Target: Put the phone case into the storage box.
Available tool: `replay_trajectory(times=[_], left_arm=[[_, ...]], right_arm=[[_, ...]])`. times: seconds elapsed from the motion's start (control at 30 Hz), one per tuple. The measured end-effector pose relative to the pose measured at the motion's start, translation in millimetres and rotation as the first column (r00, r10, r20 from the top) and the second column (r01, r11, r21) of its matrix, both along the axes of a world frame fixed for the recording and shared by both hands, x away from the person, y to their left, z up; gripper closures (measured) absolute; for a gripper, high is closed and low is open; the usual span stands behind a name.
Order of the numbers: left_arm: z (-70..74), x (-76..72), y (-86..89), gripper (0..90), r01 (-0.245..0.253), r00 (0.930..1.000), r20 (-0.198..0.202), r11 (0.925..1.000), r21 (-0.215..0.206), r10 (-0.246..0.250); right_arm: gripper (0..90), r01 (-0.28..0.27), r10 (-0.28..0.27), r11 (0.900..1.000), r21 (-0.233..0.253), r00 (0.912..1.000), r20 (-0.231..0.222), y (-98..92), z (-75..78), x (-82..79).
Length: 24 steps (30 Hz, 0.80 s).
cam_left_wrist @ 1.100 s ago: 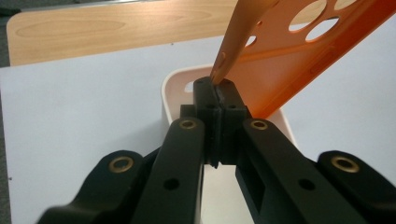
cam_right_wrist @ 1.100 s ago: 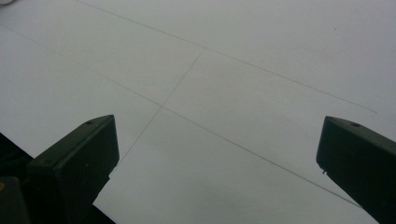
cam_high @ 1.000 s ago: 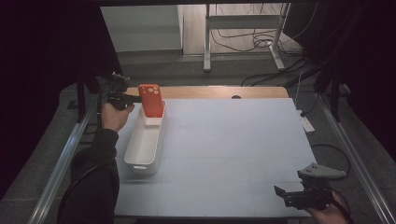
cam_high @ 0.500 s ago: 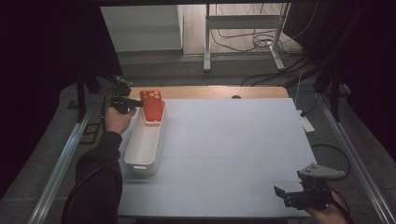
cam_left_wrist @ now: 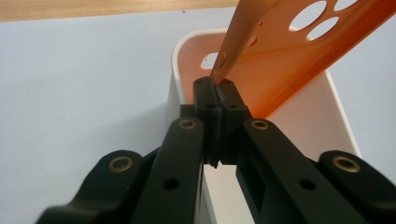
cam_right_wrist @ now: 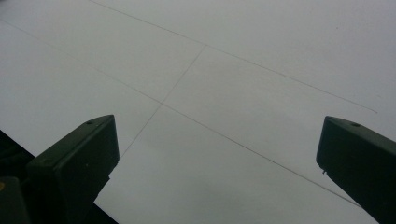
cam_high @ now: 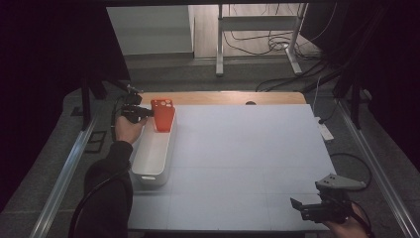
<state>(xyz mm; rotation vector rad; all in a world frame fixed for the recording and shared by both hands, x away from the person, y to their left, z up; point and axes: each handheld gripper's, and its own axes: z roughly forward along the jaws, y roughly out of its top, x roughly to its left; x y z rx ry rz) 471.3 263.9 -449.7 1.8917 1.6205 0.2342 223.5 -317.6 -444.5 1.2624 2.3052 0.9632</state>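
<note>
the orange phone case (cam_high: 163, 115) is being pinched by its edge between the pressed-together jaws of the left gripper (cam_high: 144, 113). the case is being held nearly upright at the far end of the white bin (cam_high: 151, 151), at the table's (cam_high: 247, 148) left side. the right gripper (cam_high: 303, 208) is being held with jaws spread wide over bare table at the near right corner, well apart from the bin.

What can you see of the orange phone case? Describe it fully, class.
The orange phone case looks like thin, soft plastic or rubber, with round camera holes near its top and small cut-outs along its edge. It stands tilted, nearly upright, over the far end of the white plastic bin. The left gripper is shut on its edge; whether it touches the bin is unclear.
</note>
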Motion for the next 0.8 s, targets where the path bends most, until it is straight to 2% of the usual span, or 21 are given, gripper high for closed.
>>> replay_trajectory(times=[0.23, 0.4, 0.8], left_arm=[[-0.5, 1.1, -1.1, 84.4, 0.002, 1.0, 0.008, 1.0, 0.002, -0.002], [0.4, 0.1, -1.6, 80.0, 0.003, 0.9992, 0.039, 1.0, -0.008, -0.002], [5.3, -4.9, 1.6, 71.9, 0.008, 0.9979, 0.064, 1.0, 0.0, -0.008]], right_arm=[[0.0, -0.003, 0.003, 1.0, -0.002, 1.0, 0.001, 0.2, -0.1, -0.1], [0.0, -0.002, 0.002, 1.0, 0.0, 1.0, 0.0, -0.1, 0.0, -0.1], [0.0, -0.005, 0.005, 1.0, 0.001, 1.0, 0.001, -0.1, 0.0, -0.2]])
